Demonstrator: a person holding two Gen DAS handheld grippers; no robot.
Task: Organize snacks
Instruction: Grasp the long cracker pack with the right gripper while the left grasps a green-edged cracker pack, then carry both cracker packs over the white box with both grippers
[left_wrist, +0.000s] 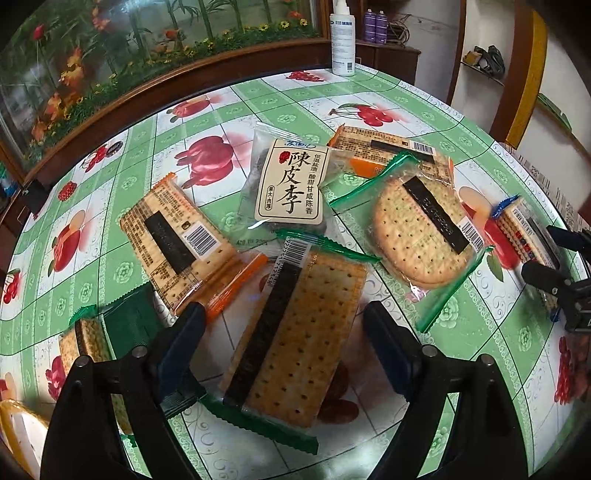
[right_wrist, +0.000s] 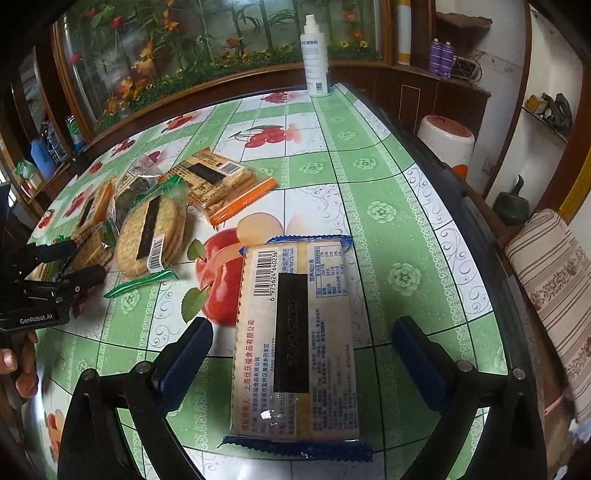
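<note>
A green-edged square cracker packet (left_wrist: 295, 332) lies flat on the fruit-print table (left_wrist: 229, 107), between the fingers of my left gripper (left_wrist: 282, 314). The jaws stand open, with a gap on each side of the packet. In the right wrist view a blue-edged cracker packet (right_wrist: 295, 332) lies barcode-up between the fingers of my right gripper (right_wrist: 301, 326), also open and clear of its sides. Each gripper shows in the other's view: the right gripper (left_wrist: 543, 251) at the far right, the left gripper (right_wrist: 86, 258) at the far left over the pile.
Around the left gripper lie an orange-edged cracker packet (left_wrist: 177, 236), a plum packet (left_wrist: 288, 181), a round-cracker packet (left_wrist: 421, 229), another orange packet (left_wrist: 391, 151) and a green packet (left_wrist: 92, 339). A spray bottle (right_wrist: 316, 62) stands at the back. The table's right edge (right_wrist: 476, 236) borders a striped cushion (right_wrist: 554, 280).
</note>
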